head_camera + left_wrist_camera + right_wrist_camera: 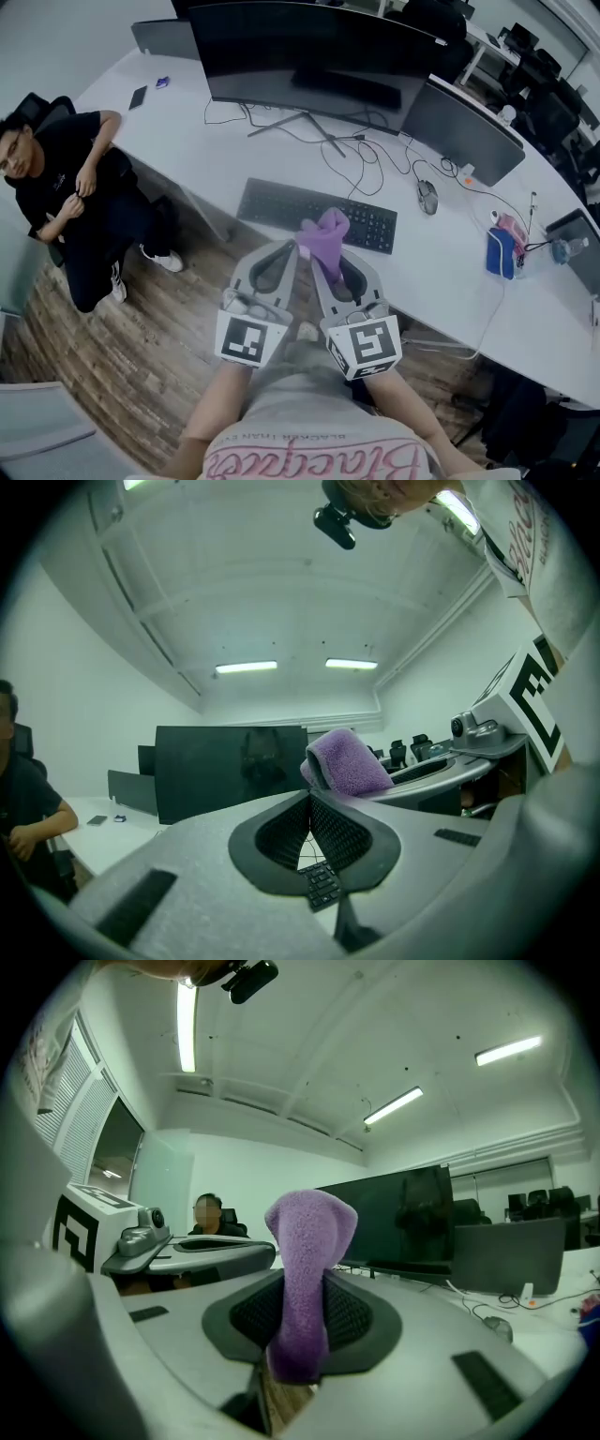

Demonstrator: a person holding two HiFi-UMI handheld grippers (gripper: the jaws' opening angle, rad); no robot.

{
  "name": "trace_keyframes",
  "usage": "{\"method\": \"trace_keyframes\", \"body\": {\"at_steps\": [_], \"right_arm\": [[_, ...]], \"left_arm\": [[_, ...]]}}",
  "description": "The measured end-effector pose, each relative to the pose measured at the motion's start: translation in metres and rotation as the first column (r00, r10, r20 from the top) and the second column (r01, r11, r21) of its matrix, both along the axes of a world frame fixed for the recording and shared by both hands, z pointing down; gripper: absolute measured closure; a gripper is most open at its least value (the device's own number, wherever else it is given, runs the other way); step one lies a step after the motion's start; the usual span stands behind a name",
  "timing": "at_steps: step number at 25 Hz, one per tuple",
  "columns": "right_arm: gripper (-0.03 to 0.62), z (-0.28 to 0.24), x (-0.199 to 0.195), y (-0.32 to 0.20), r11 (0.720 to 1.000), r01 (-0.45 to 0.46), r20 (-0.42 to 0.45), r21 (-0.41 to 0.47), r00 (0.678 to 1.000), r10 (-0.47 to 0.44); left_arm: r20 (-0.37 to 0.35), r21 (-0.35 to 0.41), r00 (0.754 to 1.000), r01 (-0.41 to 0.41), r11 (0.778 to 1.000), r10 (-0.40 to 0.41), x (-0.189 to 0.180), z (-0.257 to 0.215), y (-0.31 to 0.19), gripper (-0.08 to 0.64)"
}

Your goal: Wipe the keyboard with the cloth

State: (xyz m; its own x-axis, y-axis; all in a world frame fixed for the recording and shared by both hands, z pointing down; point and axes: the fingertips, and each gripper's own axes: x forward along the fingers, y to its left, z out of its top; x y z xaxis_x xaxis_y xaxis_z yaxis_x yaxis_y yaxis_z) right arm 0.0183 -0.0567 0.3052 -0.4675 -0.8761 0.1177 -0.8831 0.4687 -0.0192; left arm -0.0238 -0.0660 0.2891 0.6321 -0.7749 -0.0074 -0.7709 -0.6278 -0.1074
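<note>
The black keyboard (314,214) lies on the white desk (441,272) in front of the big monitor. A purple cloth (324,232) stands bunched between the jaws of my right gripper (317,255), which is shut on it just short of the keyboard's near edge. In the right gripper view the cloth (306,1269) rises from the closed pads. My left gripper (290,247) is held close beside the right one. Its jaws meet with nothing between them (307,799), and a few keyboard keys (322,883) show below. Both grippers are held above the floor, off the desk.
A wide dark monitor (319,47) and a second screen (464,131) stand behind the keyboard, with cables (356,155) and a mouse (427,197) to the right. A blue pouch (502,251) sits far right. A person (66,197) sits at the left by the desk.
</note>
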Motion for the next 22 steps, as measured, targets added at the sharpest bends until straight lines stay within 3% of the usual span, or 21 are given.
{"method": "trace_keyframes", "body": {"at_steps": [12,22], "right_arm": [[0.501,0.026,0.028,-0.075,0.998,0.034,0.035,-0.057,0.999,-0.032],[0.501,0.055,-0.010,-0.112,0.989,0.039,0.001,-0.142,0.999,-0.040]], "left_arm": [[0.043,-0.070,0.999,0.023,0.997,-0.020,0.031,0.033,-0.070,0.554],[0.028,-0.156,0.999,0.049,0.986,-0.046,-0.013,0.063,-0.110,0.555]]}}
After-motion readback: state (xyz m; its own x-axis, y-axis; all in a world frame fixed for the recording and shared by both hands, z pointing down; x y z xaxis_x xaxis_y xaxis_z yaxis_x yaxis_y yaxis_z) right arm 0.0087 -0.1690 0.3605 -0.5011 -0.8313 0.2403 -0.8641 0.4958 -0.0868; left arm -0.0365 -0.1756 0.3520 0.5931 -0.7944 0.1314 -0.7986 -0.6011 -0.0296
